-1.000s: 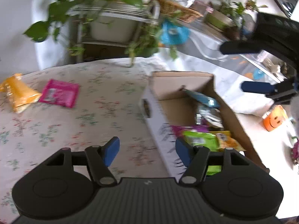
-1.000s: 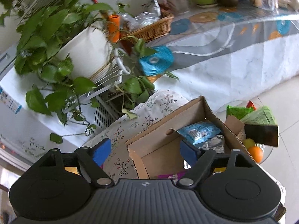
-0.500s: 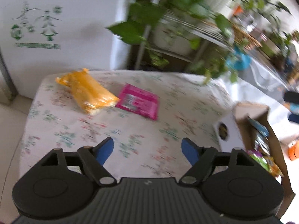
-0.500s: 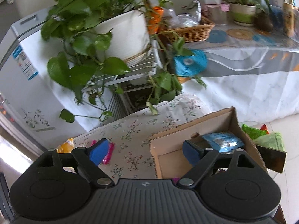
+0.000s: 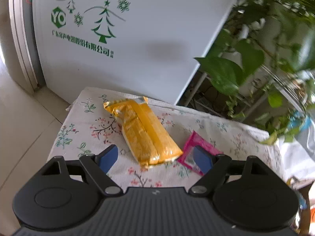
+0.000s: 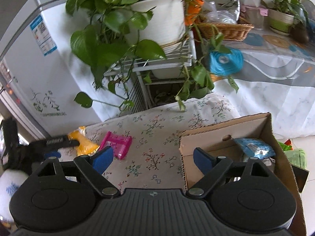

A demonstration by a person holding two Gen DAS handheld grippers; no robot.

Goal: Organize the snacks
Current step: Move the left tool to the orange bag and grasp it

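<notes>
The left gripper point(image 5: 155, 158) is spread wide and holds nothing; it hangs just above the near end of the yellow pack point(image 5: 144, 132), which lies on the floral cloth point(image 5: 90, 122) pointing far-left to near-right. Touching that pack's near right corner is the pink pack point(image 5: 198, 143), partly behind the right finger. A white freezer point(image 5: 118, 39) with green tree prints stands at the far side, and a leafy plant point(image 5: 256, 59) hangs in from the right.

The right gripper point(image 6: 152, 158) is also wide open and empty, over the cloth point(image 6: 157, 153) between the loose packs and the box point(image 6: 226, 129). From here the yellow pack point(image 6: 86, 145) and pink pack point(image 6: 118, 143) lie at the left, with the left gripper point(image 6: 49, 151) over the yellow one. The cardboard box stands open at the right edge of the cloth. Inside it a blue pack point(image 6: 254, 147) leans near the far right corner; what lies under it is hidden by the gripper. Outside, right of the box, green bags point(image 6: 297, 155) lie low by the floor. Beyond stands a white pot point(image 6: 159, 19) on a wire rack.
</notes>
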